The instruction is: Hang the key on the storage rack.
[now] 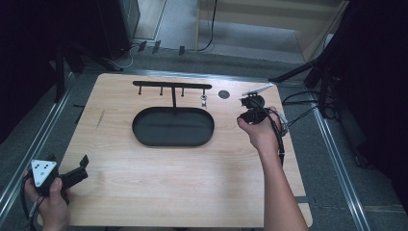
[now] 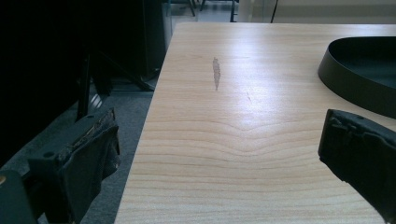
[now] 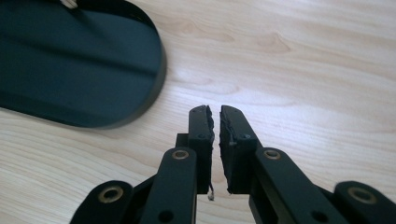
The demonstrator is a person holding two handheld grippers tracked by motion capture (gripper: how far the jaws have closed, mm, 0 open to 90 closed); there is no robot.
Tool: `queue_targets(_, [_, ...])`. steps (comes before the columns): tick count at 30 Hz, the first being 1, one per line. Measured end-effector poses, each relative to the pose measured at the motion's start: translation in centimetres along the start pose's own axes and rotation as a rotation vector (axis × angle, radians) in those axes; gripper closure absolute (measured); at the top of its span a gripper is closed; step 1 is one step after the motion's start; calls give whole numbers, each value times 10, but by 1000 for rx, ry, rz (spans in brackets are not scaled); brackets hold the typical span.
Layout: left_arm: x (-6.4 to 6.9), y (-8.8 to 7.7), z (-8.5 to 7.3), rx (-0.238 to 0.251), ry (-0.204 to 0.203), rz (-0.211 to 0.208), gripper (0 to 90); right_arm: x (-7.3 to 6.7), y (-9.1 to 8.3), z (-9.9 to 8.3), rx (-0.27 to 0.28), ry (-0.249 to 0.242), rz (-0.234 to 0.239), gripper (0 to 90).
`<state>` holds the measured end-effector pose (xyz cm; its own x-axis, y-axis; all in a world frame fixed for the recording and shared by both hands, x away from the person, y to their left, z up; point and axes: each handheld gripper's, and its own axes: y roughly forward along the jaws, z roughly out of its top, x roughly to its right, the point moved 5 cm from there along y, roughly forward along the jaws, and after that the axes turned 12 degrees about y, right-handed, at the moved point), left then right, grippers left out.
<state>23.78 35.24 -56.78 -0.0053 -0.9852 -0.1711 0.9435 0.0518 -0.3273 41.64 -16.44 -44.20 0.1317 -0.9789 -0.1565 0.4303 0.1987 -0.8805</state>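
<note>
Now, at the table's (image 1: 144,187) near left corner, the left gripper (image 1: 82,169) rests with its jaws wide apart and nothing between them. Mid-table lies the black oval tray (image 1: 173,126), a hook rack (image 1: 172,85) standing behind it. Just right of the tray hovers the right gripper (image 3: 215,114), jaws together; a tiny object dangles under one pad, too small to identify.
</note>
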Motion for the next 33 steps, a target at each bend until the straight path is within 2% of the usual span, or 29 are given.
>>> queue_targets(4, [0,0,0,0,-1,0,0,10,3,-5,-6,18,1,836])
queue_targets(5, [0,0,0,0,0,0,0,18,6,-11,-15,32,-1,835])
queue_targets(12, [1,0,0,2,2,2,0,40,12,-25,-27,67,2,796])
queue_targets(14, [1,0,0,1,2,2,0,44,14,-29,-29,66,6,718])
queue_targets(16, [1,0,0,2,1,2,0,49,16,-34,-33,63,35,631])
queue_targets(20, [1,0,0,1,2,2,0,60,20,-41,-4,80,50,429])
queue_targets(23, [1,0,0,1,2,3,0,67,24,-48,17,67,40,251])
queue_targets(24, [0,0,0,1,2,3,0,68,25,-51,17,74,32,163])
queue_targets(26, [1,0,0,1,2,2,0,72,29,-57,39,66,-10,3])
queue_targets(33, [1,0,0,2,2,3,0,88,35,-82,121,110,10,0])
